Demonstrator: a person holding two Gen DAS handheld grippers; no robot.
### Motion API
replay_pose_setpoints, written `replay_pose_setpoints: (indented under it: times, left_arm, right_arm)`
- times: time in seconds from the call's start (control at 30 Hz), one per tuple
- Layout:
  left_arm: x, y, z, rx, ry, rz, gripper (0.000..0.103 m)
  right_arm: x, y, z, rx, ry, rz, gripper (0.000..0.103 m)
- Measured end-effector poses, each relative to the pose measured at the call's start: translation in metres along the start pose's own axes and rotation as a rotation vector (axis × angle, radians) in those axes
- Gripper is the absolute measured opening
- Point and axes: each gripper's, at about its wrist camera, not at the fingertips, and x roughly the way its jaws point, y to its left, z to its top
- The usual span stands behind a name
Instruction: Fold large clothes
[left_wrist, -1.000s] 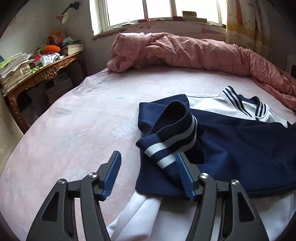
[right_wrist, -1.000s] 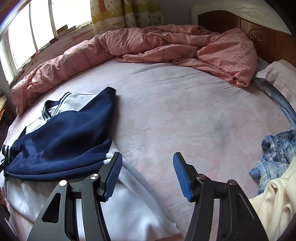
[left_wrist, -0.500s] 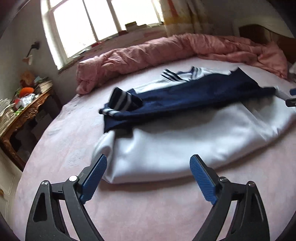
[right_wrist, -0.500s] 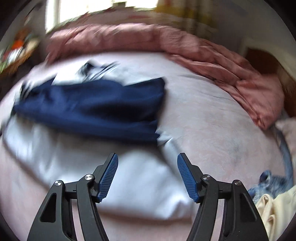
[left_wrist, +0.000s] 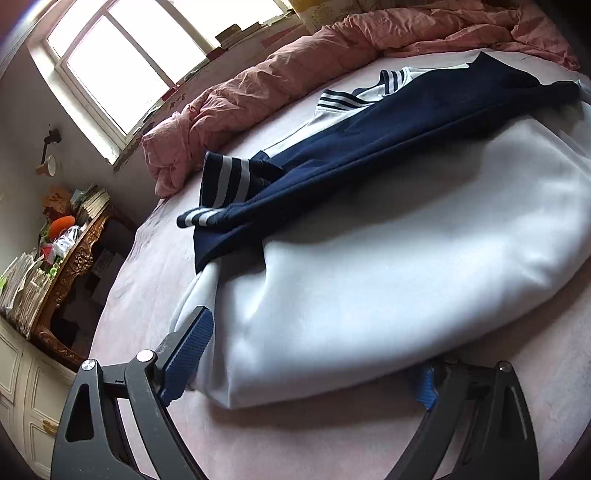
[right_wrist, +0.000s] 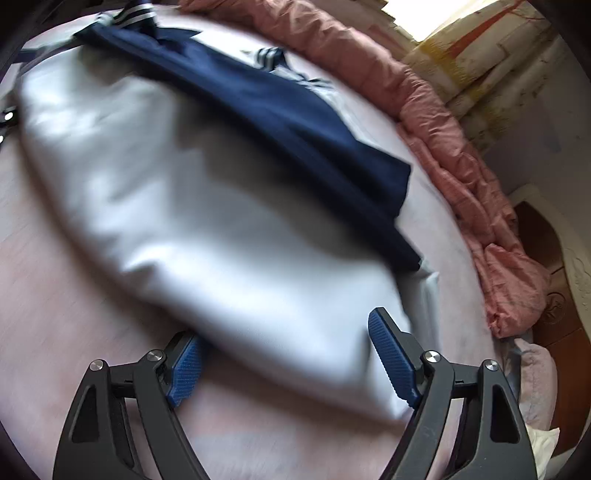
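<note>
A white and navy jacket (left_wrist: 388, 236) lies on the pink bed, its navy sleeves with white-striped cuffs (left_wrist: 221, 181) folded across the white body. My left gripper (left_wrist: 306, 358) is open and straddles the jacket's near left corner; the right pad is partly under the hem. In the right wrist view the jacket (right_wrist: 207, 206) is blurred. My right gripper (right_wrist: 291, 358) is open around the jacket's near right corner, its left pad (right_wrist: 184, 369) tucked under the hem.
A rumpled pink quilt (left_wrist: 332, 62) lies along the far edge of the bed, also in the right wrist view (right_wrist: 461, 155). A cluttered wooden desk (left_wrist: 62, 258) stands left of the bed. A wooden headboard (right_wrist: 554, 295) and pillows are at right.
Both grippers have dropped low and moved in to the jacket's near hem, one at each corner. Both have stayed open.
</note>
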Motion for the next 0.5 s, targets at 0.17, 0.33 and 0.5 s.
replay_pose_setpoints:
  times: [0.17, 0.33, 0.5]
  left_arm:
    - [0.009, 0.004, 0.001, 0.037, 0.018, -0.045, 0.032]
    - [-0.020, -0.005, -0.016, 0.070, -0.026, 0.019, 0.020]
    - [-0.080, 0.010, -0.045, -0.044, -0.073, -0.050, 0.020]
  right_arm:
    - [0.018, 0.008, 0.005, -0.030, -0.075, -0.057, 0.025]
    - [-0.008, 0.027, -0.010, -0.082, -0.184, -0.217, 0.010]
    - [-0.051, 0.025, -0.036, -0.065, -0.273, -0.213, 0.010]
